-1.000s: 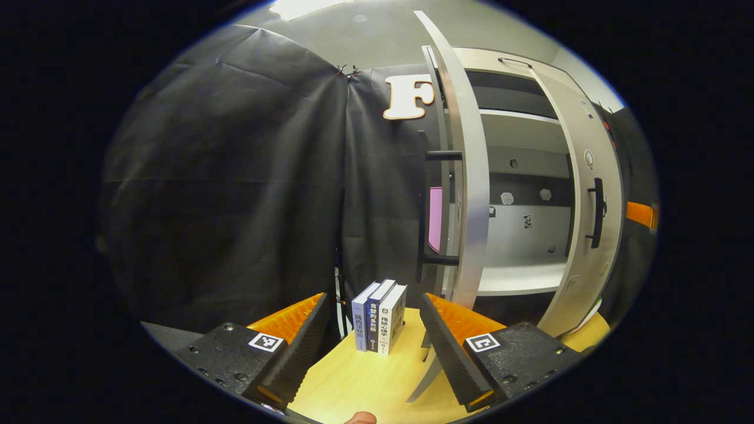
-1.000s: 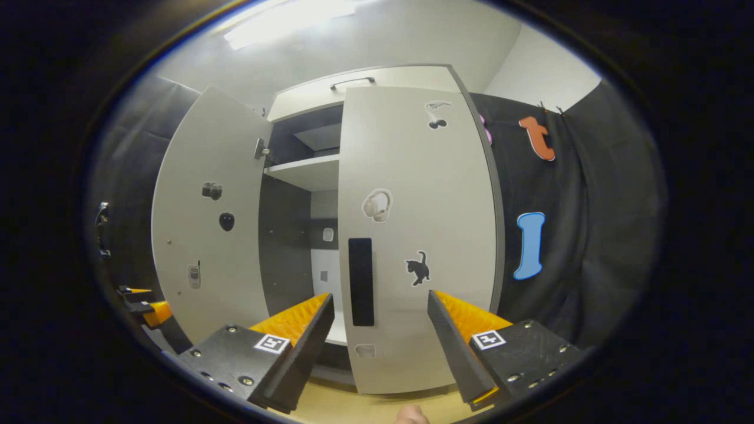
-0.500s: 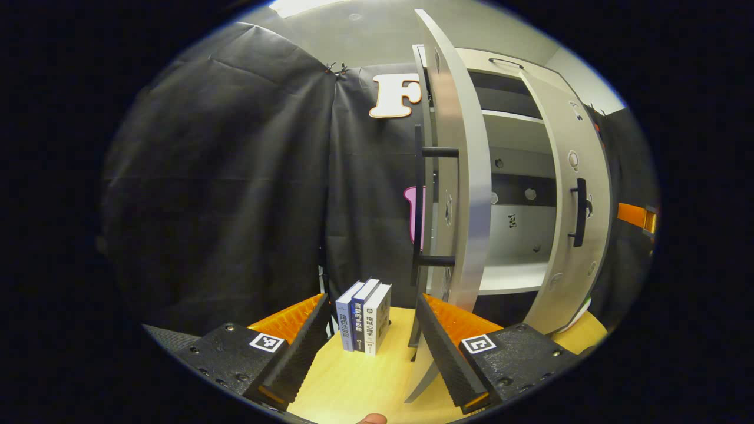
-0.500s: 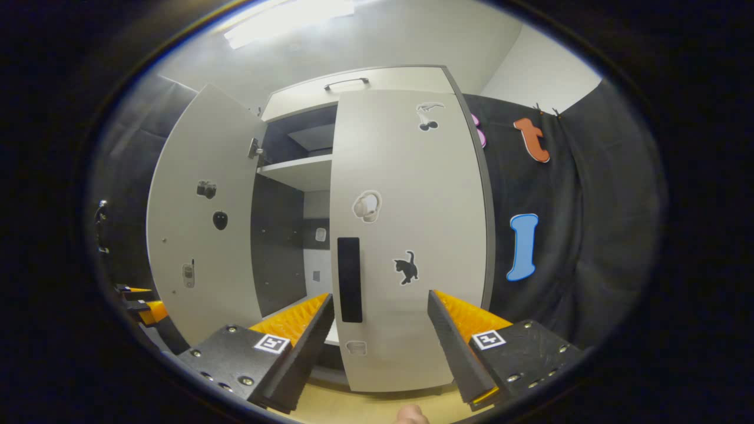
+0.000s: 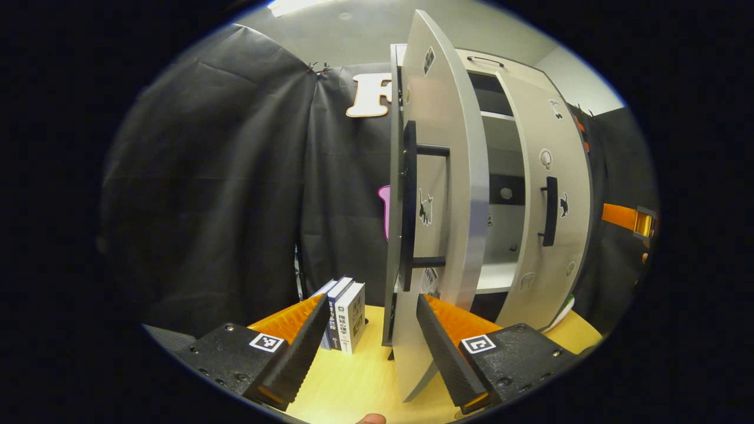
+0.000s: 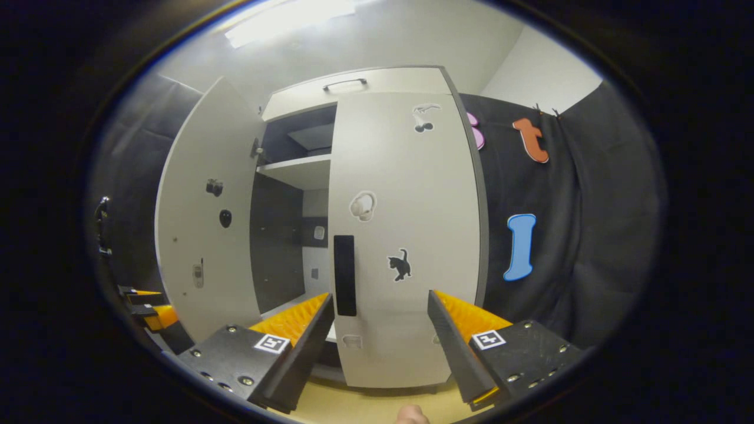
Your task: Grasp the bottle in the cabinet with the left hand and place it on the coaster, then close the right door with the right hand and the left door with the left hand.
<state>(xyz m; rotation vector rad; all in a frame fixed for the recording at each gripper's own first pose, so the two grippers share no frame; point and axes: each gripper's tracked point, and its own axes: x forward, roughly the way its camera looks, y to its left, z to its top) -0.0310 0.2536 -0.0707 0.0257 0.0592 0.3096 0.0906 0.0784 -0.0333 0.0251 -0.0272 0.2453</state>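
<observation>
Pale wooden table bears books beside grey cabinet.

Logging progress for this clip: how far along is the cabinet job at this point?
The grey right cabinet door looks nearly shut. In hand: the grey left cabinet door stands ajar, its edge between the open left gripper fingers. The open right gripper hovers before the right door. Left: shutting the left door. The bottle is not visible to confirm.

Left gripper view: left door edge-on at frame centre, blocking the way ahead; row of books lower left on the tabletop. Right gripper view: dark gap left of centre between both doors; right door barring the centre.
</observation>
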